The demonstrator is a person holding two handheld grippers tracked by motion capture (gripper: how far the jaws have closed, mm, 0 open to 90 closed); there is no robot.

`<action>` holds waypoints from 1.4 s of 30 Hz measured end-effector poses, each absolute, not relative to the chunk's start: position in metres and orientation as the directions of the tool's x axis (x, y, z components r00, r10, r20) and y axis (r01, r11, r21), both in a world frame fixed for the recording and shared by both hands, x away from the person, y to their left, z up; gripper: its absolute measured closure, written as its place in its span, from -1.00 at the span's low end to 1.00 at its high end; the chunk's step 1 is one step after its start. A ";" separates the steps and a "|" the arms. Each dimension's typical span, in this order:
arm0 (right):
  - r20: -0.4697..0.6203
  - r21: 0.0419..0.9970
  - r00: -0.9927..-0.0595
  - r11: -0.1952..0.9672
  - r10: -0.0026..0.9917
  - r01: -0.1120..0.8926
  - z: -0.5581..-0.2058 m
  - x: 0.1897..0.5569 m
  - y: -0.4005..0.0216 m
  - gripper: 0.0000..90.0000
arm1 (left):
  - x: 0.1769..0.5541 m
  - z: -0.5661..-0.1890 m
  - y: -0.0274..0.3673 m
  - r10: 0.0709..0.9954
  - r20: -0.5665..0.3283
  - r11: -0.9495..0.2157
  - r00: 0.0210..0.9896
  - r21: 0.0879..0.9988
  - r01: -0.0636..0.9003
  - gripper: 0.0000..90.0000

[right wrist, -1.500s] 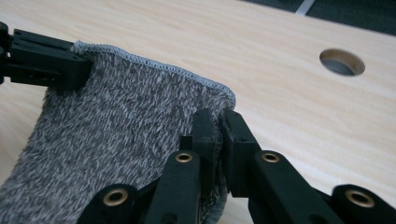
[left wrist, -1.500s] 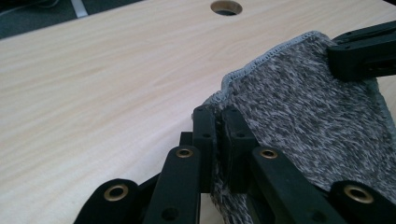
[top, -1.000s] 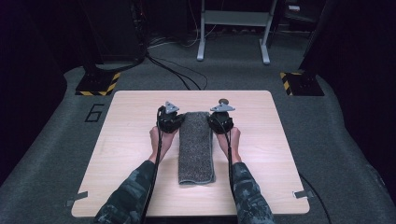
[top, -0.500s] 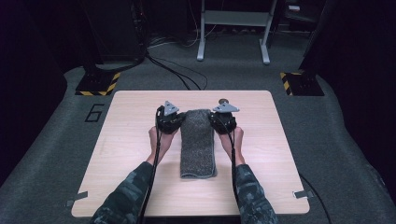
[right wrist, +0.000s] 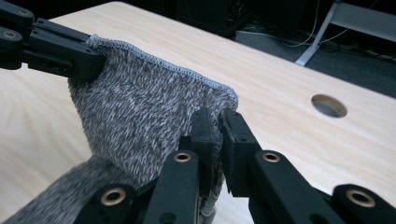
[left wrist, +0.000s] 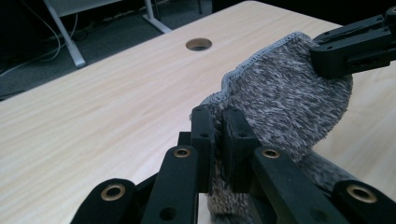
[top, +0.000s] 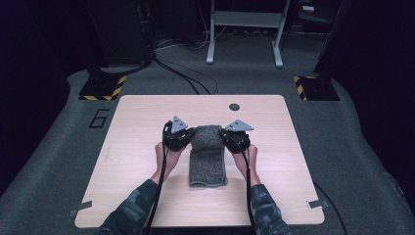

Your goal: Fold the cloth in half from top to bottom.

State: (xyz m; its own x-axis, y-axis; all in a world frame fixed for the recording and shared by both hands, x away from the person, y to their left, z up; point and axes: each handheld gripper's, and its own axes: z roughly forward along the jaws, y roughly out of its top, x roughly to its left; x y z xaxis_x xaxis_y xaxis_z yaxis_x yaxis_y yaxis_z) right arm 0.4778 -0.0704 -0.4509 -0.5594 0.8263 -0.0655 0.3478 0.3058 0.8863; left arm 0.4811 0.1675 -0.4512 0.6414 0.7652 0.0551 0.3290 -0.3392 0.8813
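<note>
Grey, fuzzy towel (top: 207, 155) lies mid-table (top: 293, 161), its stitched far edge lifted and curled back; the left gripper (left wrist: 217, 128) and right gripper (right wrist: 215, 128) each clench a far corner. Beyond the pale wood-grain top, a "6" (top: 99, 118) marks the carpet.

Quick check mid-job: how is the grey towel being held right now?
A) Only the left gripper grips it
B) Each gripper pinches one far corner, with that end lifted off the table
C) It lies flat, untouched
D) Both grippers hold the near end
B: the left gripper and the right gripper each clamp a corner of the grey towel, whose far end is raised off the table.
</note>
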 end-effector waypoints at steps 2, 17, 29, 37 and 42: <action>-0.076 0.885 -0.569 0.318 0.819 0.339 -0.455 0.472 -0.071 0.87 | 0.475 -0.454 0.169 0.762 0.052 -0.339 0.645 0.882 0.329 0.86; -0.094 0.867 -0.616 0.369 0.782 0.335 -0.479 0.431 -0.072 0.85 | 0.434 -0.480 0.172 0.725 0.042 -0.385 0.688 0.853 0.353 0.83; -0.076 0.848 -0.630 0.382 0.773 0.367 -0.494 0.408 -0.080 0.79 | 0.415 -0.494 0.171 0.695 -0.004 -0.401 0.719 0.828 0.392 0.68; -0.029 0.854 -0.639 0.351 0.769 0.384 -0.489 0.386 -0.097 0.53 | 0.394 -0.487 0.177 0.659 -0.067 -0.385 0.749 0.825 0.413 0.03; 0.003 0.873 -0.634 0.307 0.773 0.379 -0.471 0.384 -0.107 0.28 | 0.392 -0.470 0.187 0.686 -0.048 -0.352 0.726 0.851 0.389 -0.15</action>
State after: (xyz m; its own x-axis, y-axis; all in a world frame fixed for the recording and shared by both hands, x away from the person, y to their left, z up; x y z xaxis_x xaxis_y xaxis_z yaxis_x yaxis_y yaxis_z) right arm 0.3838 -0.1073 -0.4711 -0.6338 0.7735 0.0030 0.3791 0.3073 0.8729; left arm 0.3919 0.1875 -0.4702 0.7256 0.6864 -0.0476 0.3892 -0.3525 0.8510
